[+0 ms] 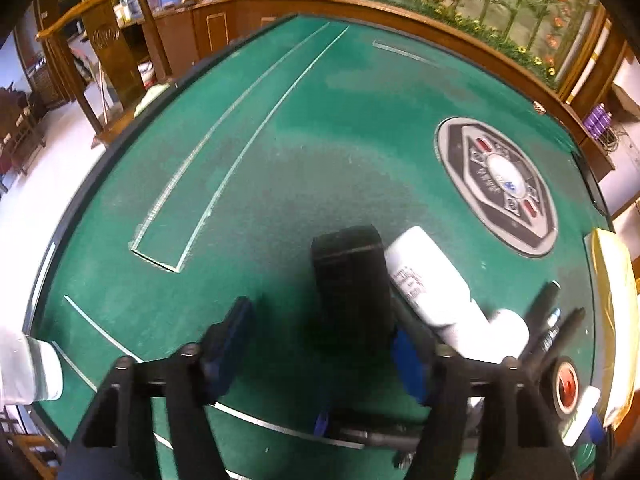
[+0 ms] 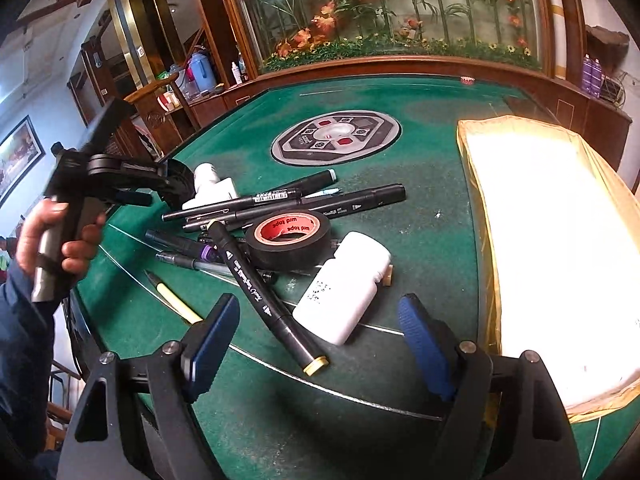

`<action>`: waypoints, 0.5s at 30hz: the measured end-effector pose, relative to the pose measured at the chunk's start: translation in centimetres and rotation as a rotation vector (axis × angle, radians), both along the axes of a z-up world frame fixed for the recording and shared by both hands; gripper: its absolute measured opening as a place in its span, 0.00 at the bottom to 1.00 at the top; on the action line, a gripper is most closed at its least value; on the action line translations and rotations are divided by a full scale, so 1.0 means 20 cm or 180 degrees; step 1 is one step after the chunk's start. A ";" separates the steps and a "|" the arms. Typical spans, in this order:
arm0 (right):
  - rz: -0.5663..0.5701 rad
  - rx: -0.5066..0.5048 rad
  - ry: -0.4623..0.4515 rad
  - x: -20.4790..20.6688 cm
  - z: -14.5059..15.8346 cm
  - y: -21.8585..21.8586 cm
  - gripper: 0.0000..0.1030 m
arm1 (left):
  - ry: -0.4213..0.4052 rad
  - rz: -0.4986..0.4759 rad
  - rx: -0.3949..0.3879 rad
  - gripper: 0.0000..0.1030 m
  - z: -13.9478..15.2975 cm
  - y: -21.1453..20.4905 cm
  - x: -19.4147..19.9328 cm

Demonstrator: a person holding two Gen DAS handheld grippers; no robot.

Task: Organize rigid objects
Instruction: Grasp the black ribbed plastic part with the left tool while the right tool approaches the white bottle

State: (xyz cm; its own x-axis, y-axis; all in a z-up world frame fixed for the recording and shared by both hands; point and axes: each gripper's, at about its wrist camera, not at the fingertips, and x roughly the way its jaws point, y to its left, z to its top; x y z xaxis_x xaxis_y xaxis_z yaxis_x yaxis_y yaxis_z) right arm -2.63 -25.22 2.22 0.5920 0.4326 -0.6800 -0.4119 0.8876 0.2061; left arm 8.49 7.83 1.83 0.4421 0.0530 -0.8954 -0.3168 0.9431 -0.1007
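In the left wrist view a black rectangular box [image 1: 348,272] lies on the green felt table [image 1: 320,140] with a white bottle [image 1: 432,280] against its right side. My left gripper [image 1: 320,350] straddles the box. Its right pad is close to the box and its left pad stands clear, so it is open. In the right wrist view my right gripper [image 2: 320,344] is open above a yellow-capped black marker [image 2: 268,292] and a second white bottle [image 2: 340,288], touching neither. Behind them lie a black tape roll [image 2: 288,236] and several markers [image 2: 312,204].
A yellow-rimmed tray [image 2: 480,220] fills the table's right side. The round control panel [image 2: 336,136] sits mid-table. A yellow pencil [image 2: 176,300] lies near the front left. A hand [image 2: 60,240] holds the other gripper at far left. Wooden furniture and a flower display ring the table.
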 end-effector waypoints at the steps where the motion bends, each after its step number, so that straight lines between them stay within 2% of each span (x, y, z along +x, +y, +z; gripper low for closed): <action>1: 0.0001 0.0006 -0.0003 0.00 0.00 0.00 0.79 | -0.0006 -0.0002 -0.0079 0.52 -0.02 0.01 0.01; 2: 0.0004 0.0008 -0.0003 0.00 0.00 0.00 0.79 | -0.0028 -0.0035 -0.0180 0.44 -0.03 0.01 0.02; 4: -0.0002 0.0024 -0.0005 0.00 0.00 -0.01 0.79 | -0.0081 -0.0049 -0.0111 0.28 -0.02 0.00 0.01; 9: -0.0005 0.0091 0.0020 0.01 0.00 -0.02 0.78 | -0.0213 -0.0185 -0.0173 0.27 0.00 -0.04 -0.09; 15: -0.0138 0.0041 0.0063 0.02 0.00 -0.03 0.65 | -0.0477 -0.0354 -0.0093 0.27 0.07 -0.13 -0.31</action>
